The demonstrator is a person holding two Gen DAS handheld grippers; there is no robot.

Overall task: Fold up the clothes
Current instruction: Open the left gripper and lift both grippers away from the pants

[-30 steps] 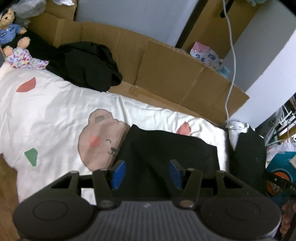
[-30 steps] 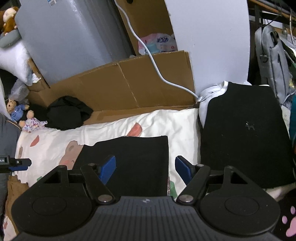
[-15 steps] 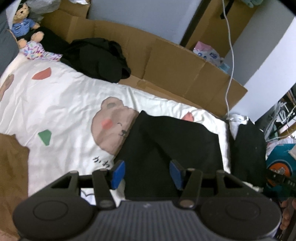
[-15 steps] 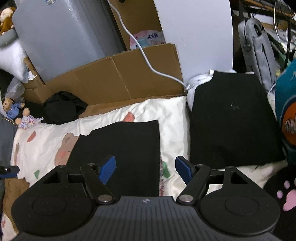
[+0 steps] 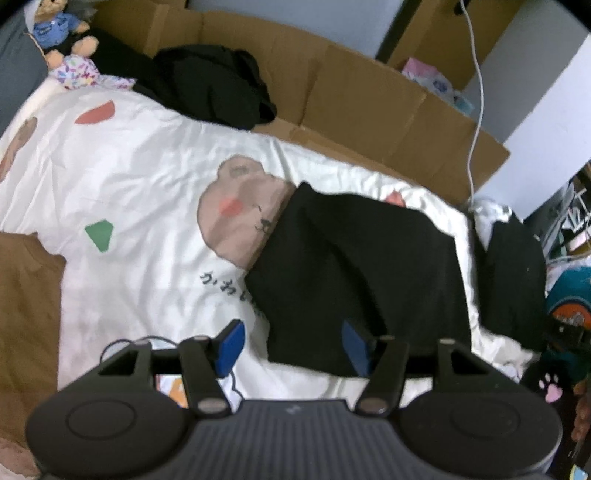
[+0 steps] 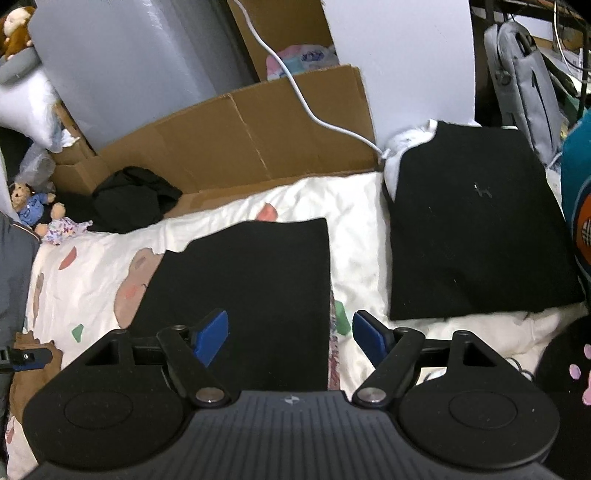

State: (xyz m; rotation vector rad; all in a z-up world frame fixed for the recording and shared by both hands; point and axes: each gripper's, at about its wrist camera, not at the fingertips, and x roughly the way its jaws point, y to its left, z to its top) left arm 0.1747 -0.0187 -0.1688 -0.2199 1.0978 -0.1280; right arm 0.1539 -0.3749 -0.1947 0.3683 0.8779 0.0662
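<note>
A black garment [image 5: 354,273] lies folded into a long strip on the white bedsheet [image 5: 140,177] with bear prints. My left gripper [image 5: 293,347] hovers over the strip's near left corner, its jaws opening, nothing pressed between the blue pads [image 5: 231,345]. In the right wrist view the same black garment [image 6: 251,291] runs under my right gripper [image 6: 290,338], which stands open above its near right edge, holding nothing. A second black garment [image 6: 476,229], folded square, rests to the right.
A crumpled black heap [image 5: 214,85] lies at the sheet's far edge against brown cardboard [image 5: 354,99]. A toy bear [image 5: 55,29] sits far left. A white cable [image 6: 306,103] hangs over the cardboard. A grey bag [image 6: 524,85] hangs at the right.
Both grippers have sunk closer to the black strip and drawn back toward its near end. The left jaws stand wider than before.
</note>
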